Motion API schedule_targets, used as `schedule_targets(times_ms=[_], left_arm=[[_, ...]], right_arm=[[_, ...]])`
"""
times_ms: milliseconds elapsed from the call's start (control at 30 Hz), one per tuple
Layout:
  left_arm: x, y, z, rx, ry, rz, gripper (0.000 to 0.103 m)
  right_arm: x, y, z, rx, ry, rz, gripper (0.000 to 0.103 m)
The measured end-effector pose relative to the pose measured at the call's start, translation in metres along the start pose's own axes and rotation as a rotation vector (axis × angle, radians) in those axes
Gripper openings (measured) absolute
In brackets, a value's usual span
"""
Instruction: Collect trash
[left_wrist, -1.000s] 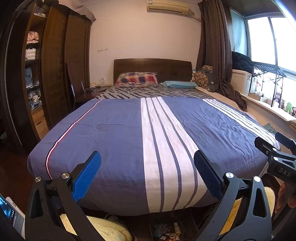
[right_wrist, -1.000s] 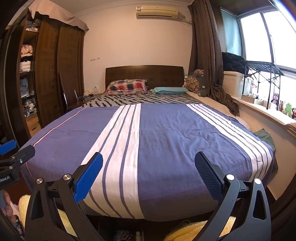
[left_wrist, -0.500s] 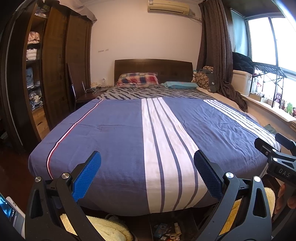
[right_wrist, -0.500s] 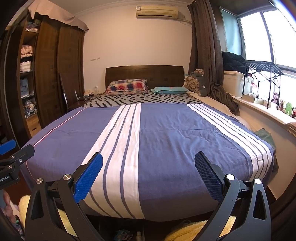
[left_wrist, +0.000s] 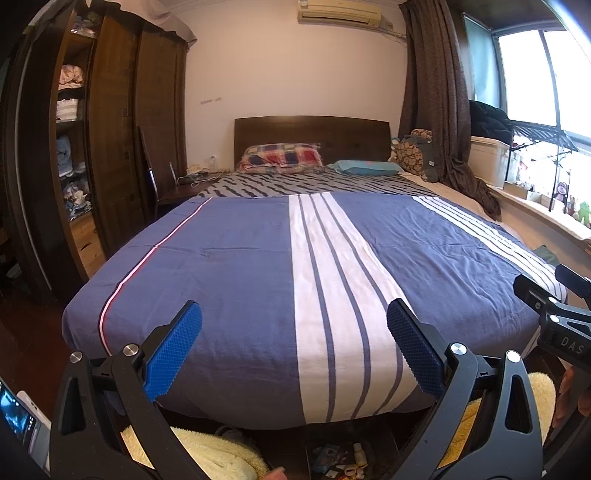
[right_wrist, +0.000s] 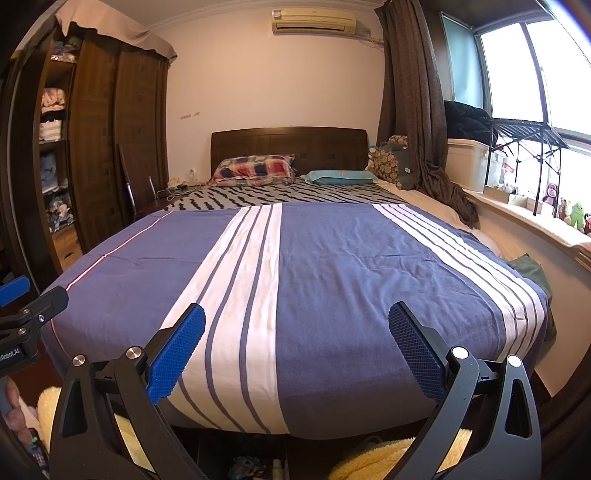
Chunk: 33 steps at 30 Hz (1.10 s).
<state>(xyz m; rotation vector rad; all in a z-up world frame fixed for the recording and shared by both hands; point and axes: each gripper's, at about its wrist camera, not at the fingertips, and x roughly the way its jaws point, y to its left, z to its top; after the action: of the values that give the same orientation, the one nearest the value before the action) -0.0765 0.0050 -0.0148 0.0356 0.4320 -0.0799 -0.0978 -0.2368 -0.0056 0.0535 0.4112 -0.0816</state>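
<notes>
Foot of the bed, both views looking toward the headboard at 12 o'clock.

Left hand-held gripper (left_wrist: 294, 349) — released, blue dimpled pads (left_wrist: 173, 356) wide apart, nothing between them. At 9 o'clock, dark wooden wardrobe (left_wrist: 114, 147), open shelves of folded cloth. Centre: blue cotton bedspread with white stripes (left_wrist: 229, 266), smooth, lightly creased, bare of litter.

Right hand-held gripper (right_wrist: 297, 349) — also released and empty. At 3 o'clock, a pale window ledge (right_wrist: 524, 218) with small plush toys.

Task's thing: no clear trash on the bed. The only candidates are small mixed items on the dark floor (left_wrist: 340, 454) at 6 o'clock, under the bed's edge, between fluffy yellow slippers (left_wrist: 218, 458); too small to tell what they are.

Risks, as judged:
- Hard to sort trash from keepsakes at this range — a wrong pick is likely.
- Items are small and low; wide pads could skid them under the bed.
- The overhanging bedspread could catch on a finger during the reach down.
</notes>
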Motion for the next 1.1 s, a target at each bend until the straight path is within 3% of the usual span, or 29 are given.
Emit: schedule_targets(times_ms=[233,1100], left_arm=[[0.0039,0.0013,-0.0015,-0.020,0.027,-0.055,0.095],[0.0091,0.0039,0.0005,-0.025,0.041,-0.013,0.095]], right_arm=[[0.0005,0.0006,-0.0004,-0.002,0.001,0.000,0.100],[0.0023,0.0002,-0.0040,-0.002,-0.001,0.004,0.100]])
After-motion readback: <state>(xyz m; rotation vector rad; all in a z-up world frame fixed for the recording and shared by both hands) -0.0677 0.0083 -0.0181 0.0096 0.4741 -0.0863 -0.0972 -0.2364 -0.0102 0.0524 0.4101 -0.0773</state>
